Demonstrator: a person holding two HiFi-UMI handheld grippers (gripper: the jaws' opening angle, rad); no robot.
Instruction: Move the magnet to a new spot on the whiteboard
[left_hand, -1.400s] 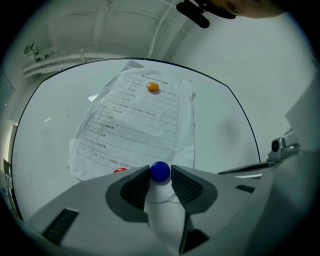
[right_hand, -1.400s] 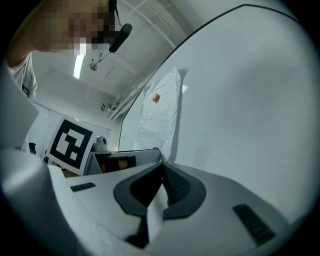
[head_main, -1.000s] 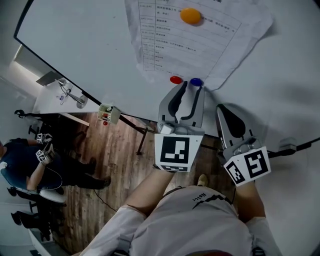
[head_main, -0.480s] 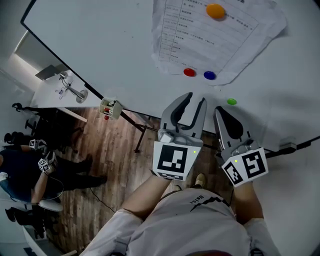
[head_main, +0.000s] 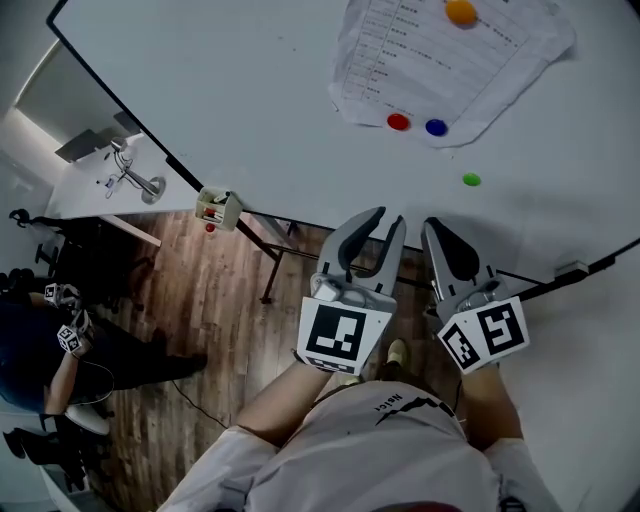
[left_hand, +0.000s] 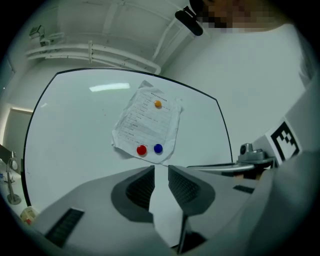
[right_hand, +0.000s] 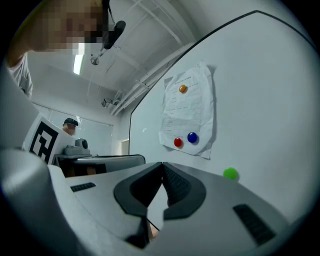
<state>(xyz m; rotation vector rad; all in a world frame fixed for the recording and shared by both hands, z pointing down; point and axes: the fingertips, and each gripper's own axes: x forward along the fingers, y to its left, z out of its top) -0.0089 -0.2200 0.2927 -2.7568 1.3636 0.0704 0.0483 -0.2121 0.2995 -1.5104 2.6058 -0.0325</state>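
The whiteboard (head_main: 250, 100) carries a crumpled paper sheet (head_main: 450, 60) pinned by an orange magnet (head_main: 460, 12), a red magnet (head_main: 398, 122) and a blue magnet (head_main: 436, 127). A small green magnet (head_main: 471, 180) sits alone on the bare board below the sheet, also seen as a green magnet (right_hand: 230, 173) in the right gripper view. My left gripper (head_main: 389, 215) hangs short of the board, open; its jaws have just been closing, with nothing between them (left_hand: 161, 167). My right gripper (head_main: 430, 225) is beside it, shut and empty (right_hand: 162, 165).
A small holder with markers (head_main: 218, 208) hangs at the board's lower edge. Below it are the board's stand legs and a wooden floor (head_main: 210, 320). A person (head_main: 40, 340) sits at the far left. A small fitting (head_main: 570, 268) sits on the board's edge at right.
Both grippers have drawn back from the board, away from the sheet's lower magnets. The green magnet has come into view on the bare board. The left jaws stand narrower.
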